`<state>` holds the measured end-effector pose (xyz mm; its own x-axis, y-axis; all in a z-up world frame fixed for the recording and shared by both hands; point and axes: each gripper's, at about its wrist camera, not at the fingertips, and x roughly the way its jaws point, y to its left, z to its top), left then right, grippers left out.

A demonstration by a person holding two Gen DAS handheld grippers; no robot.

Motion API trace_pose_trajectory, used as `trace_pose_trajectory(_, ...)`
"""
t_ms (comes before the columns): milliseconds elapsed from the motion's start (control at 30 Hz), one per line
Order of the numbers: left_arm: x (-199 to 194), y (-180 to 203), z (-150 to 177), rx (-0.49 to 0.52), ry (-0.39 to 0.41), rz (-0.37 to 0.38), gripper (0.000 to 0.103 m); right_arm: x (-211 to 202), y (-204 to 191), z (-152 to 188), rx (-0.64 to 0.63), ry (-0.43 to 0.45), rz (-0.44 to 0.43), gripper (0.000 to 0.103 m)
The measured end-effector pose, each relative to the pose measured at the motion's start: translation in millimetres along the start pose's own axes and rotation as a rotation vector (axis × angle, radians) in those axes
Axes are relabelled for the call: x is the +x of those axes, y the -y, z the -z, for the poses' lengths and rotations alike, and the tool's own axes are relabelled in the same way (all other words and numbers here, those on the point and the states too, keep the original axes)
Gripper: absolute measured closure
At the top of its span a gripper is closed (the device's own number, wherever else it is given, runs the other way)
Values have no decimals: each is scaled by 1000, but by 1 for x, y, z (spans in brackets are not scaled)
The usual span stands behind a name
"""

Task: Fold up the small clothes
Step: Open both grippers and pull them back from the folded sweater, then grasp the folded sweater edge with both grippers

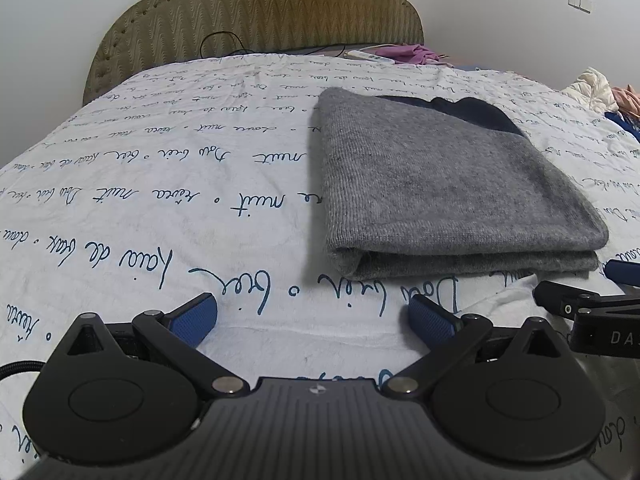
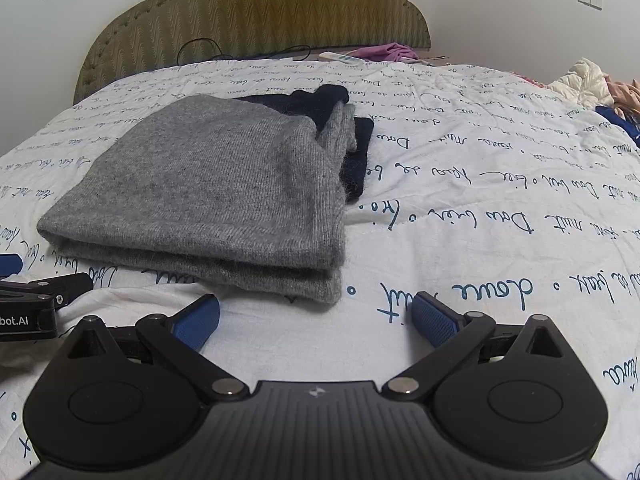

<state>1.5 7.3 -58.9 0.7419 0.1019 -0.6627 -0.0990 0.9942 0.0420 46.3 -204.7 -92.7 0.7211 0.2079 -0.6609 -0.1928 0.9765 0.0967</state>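
A grey knitted garment (image 1: pixel 448 184) with dark navy parts lies folded in a flat stack on the white bed cover (image 1: pixel 160 184). It also shows in the right wrist view (image 2: pixel 216 184), with a navy edge sticking out at its far right. My left gripper (image 1: pixel 312 316) is open and empty, just in front of the garment's near left corner. My right gripper (image 2: pixel 316 316) is open and empty, just in front of the garment's near right corner. Each gripper shows at the edge of the other's view.
The bed cover (image 2: pixel 480 200) bears blue handwriting print. A padded olive headboard (image 1: pixel 256 12) stands at the far end. A white remote (image 2: pixel 336 57) and purple cloth (image 2: pixel 384 51) lie near it. Loose clothes (image 2: pixel 588 84) are piled at the far right.
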Motion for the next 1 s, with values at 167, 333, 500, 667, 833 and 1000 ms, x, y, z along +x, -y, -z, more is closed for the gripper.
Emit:
trace_pose_trajectory(167,-31,-10,-6,-10,78,14,7,-34,24,-9,115,60,-61,0)
trace_pose_trajectory(333,-9,-25,-33,-181,-19,172,11,-15,65,-39,414,-45,-280,0)
trace_pose_trajectory(500,11,-33,-45,-283,-72,218,31,23,62,-44,480,-166,-383,6)
trace_pose_trajectory(667,20,-18,-51,-224,-104,223,51,29,39,-46,372,-191,-381,54)
trace_pose_trajectory(833,22,-15,-49,-212,-119,214,78,34,49,-43,421,-195,-421,76)
trace_pose_trajectory(1000,19,-18,-51,-205,-117,212,88,29,48,-43,415,-196,-457,83)
